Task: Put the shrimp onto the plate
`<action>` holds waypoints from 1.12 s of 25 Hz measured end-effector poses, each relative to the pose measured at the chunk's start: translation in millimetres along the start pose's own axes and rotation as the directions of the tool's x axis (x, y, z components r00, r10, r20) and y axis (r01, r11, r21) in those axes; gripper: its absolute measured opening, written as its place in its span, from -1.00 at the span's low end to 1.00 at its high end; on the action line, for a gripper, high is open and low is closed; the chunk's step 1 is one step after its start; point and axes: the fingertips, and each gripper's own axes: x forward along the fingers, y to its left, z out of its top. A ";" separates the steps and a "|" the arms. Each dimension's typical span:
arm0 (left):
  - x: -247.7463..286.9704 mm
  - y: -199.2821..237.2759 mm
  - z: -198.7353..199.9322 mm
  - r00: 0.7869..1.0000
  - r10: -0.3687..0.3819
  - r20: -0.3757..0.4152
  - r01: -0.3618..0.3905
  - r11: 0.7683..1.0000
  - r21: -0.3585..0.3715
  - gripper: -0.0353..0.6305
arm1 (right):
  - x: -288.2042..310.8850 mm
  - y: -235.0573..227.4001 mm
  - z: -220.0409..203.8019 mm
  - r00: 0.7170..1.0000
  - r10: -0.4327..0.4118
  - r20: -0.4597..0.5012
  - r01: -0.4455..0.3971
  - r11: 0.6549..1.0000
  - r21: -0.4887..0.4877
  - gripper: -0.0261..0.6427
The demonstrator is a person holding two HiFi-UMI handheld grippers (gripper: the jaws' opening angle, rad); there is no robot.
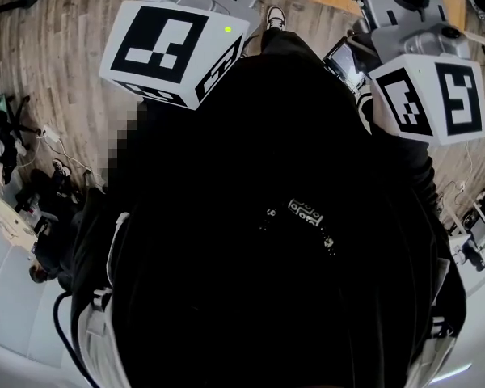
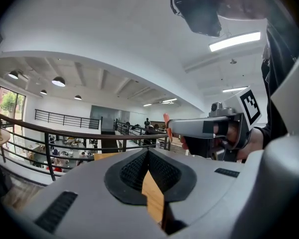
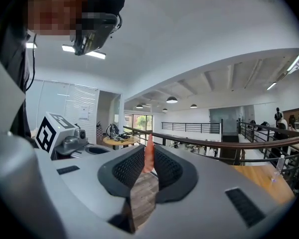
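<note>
My right gripper (image 3: pixel 149 152) is shut on a thin orange shrimp (image 3: pixel 149 156), which stands upright between its pads with its tip poking above them. The left gripper view shows that same right gripper (image 2: pixel 170 128) from the side, the orange shrimp (image 2: pixel 166 121) sticking out at its tip. My left gripper (image 2: pixel 148 154) is shut with nothing in it; only wooden floor shows in the slit below its pads. Both grippers are held up at chest height. In the head view only their marker cubes show, the left one (image 1: pixel 174 51) and the right one (image 1: pixel 430 95). No plate is in view.
The person's dark clothing (image 1: pixel 275 241) fills the head view. A black railing (image 3: pixel 224 138) runs across ahead, with an open hall below it. A round wooden table (image 3: pixel 120 141) stands beyond the railing on the left. Grey plank floor (image 1: pixel 56 63) lies underfoot.
</note>
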 end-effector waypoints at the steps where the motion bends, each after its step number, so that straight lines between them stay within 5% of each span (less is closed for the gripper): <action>1: 5.1 3.6 0.7 1.000 0.003 -0.002 -0.003 1.000 -0.001 -0.88 | 4.3 -5.2 0.4 1.000 0.006 -0.002 -0.006 1.000 0.004 -0.72; 17: 112.9 60.8 32.7 0.993 0.116 0.018 -0.115 0.992 -0.049 -0.88 | 79.3 -113.6 10.0 0.987 0.158 -0.012 -0.158 0.987 0.042 -0.72; 28: 179.8 77.5 13.7 0.987 0.157 -0.030 -0.159 0.986 -0.048 -0.88 | 110.4 -177.1 -25.1 0.976 0.216 -0.022 -0.212 0.971 0.114 -0.72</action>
